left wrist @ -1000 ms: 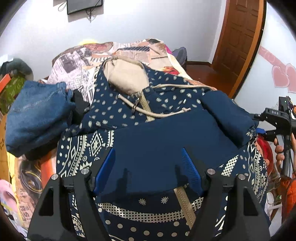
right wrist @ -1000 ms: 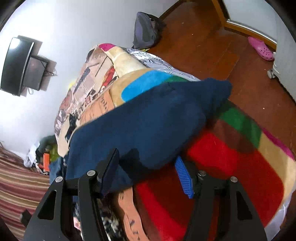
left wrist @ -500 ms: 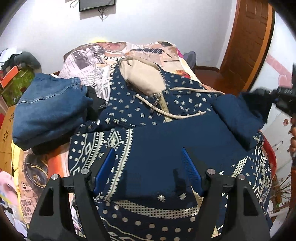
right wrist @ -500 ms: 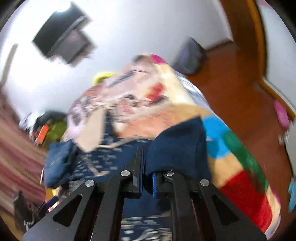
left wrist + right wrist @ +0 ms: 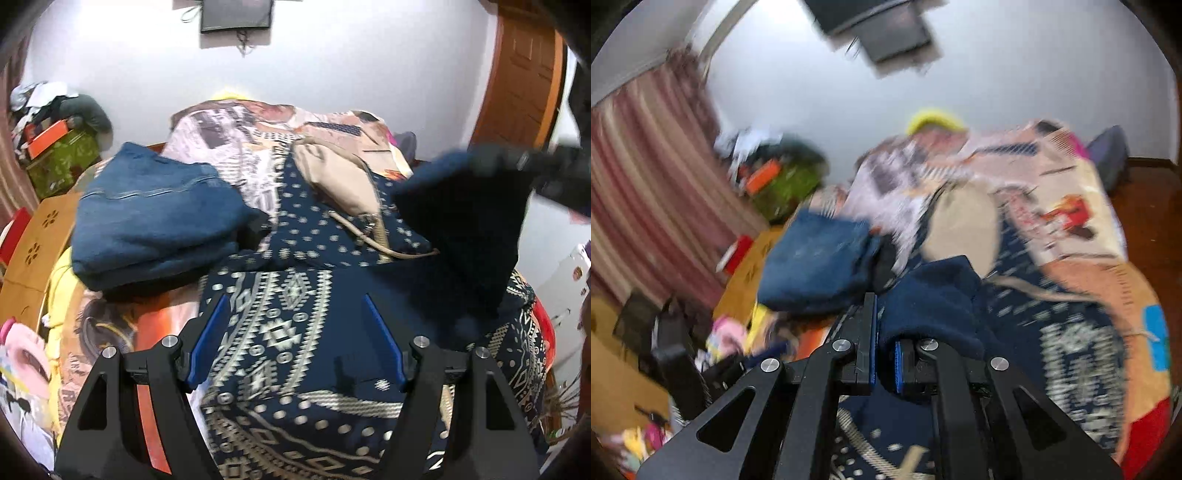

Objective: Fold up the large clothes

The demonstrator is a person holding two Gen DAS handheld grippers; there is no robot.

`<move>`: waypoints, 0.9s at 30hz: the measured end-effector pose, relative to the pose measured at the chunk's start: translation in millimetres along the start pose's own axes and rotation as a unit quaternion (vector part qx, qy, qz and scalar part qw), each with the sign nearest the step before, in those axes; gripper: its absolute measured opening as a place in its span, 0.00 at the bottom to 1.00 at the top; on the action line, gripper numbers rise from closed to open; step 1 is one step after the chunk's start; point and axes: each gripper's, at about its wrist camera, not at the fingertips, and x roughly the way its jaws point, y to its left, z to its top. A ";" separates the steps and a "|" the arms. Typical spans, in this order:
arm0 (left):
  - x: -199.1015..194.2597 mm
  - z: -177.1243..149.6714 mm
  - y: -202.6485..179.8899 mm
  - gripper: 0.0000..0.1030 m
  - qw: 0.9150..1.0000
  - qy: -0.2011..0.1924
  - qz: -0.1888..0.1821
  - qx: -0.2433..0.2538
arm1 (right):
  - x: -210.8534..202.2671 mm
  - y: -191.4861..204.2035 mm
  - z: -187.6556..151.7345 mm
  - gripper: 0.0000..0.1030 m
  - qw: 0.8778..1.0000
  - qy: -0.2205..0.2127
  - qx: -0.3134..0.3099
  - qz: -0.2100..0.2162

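A large navy hoodie (image 5: 295,325) with cream patterns and a beige hood (image 5: 340,181) lies spread on the bed. My left gripper (image 5: 295,332) is open and empty, just above its patterned body. My right gripper (image 5: 884,354) is shut on the hoodie's plain navy sleeve (image 5: 934,299) and holds it lifted above the body. In the left wrist view the raised sleeve (image 5: 469,229) hangs at the right, with the right gripper (image 5: 546,173) blurred above it.
Folded blue jeans (image 5: 155,218) lie on the bed left of the hoodie, also in the right wrist view (image 5: 816,262). A printed blanket (image 5: 236,144) covers the bed. Cluttered boxes (image 5: 59,155) stand at far left; a wooden door (image 5: 524,74) at right.
My right gripper, shut on the sleeve, has lifted it and carried it leftward over the hoodie. My left gripper has drifted left across the body, still open.
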 end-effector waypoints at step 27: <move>3.6 -20.3 6.4 0.70 0.999 0.026 0.013 0.014 | 18.4 -3.8 -76.5 0.43 0.980 0.170 -0.074 -0.068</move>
